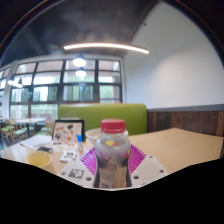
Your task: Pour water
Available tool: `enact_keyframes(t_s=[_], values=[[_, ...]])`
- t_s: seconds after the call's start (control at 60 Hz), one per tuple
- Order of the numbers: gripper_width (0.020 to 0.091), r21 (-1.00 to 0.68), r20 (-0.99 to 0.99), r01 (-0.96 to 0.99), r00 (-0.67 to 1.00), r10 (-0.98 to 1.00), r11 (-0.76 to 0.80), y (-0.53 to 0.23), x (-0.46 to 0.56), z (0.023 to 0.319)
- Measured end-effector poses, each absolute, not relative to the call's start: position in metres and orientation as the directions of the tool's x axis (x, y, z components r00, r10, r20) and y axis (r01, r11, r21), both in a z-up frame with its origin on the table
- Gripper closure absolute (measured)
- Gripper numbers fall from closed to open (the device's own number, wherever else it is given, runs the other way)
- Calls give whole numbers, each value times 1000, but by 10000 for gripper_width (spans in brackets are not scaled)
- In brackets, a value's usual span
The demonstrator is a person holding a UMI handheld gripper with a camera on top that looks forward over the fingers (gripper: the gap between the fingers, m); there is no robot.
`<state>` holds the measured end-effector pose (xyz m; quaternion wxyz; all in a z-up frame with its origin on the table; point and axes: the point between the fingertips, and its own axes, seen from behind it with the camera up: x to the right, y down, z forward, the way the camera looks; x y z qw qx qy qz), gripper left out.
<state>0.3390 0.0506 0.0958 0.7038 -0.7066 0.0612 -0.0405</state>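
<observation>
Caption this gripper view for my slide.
Gripper shut on a red-capped bottle above a wooden table.

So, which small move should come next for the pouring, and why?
Probably lift the bottle slightly and carry it toward the yellow cup. The fingers appear to press on its sides, its red cap is still on, and it stands upright.

Beyond my table, pale wood and running off to the right, I see a green upholstered bench back against the wall. Above it, a wide bank of windows lets in daylight. A long strip light glows on the ceiling. To the left on the tabletop stands a small dark-framed card stand among blurred clutter I cannot make out.
</observation>
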Motion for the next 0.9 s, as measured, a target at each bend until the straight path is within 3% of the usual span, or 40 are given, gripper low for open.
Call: enact_keyframes(t_s=[0.267, 0.367, 0.467, 0.533, 0.8, 0.9], values=[[727, -1000, -6, -9, 991, -137, -17, 58, 339, 99], [573, -999, -5, -10, 988, -153, -33, 50, 338, 96], [247, -997, -3, -15, 985, -171, -70, 38, 340, 99], [299, -998, -13, -24, 985, -174, -64, 7, 331, 105], [289, -997, -36, -47, 985, -168, -63, -130, 265, 152], [291, -997, -37, -48, 987, -158, -63, -182, 234, 157]])
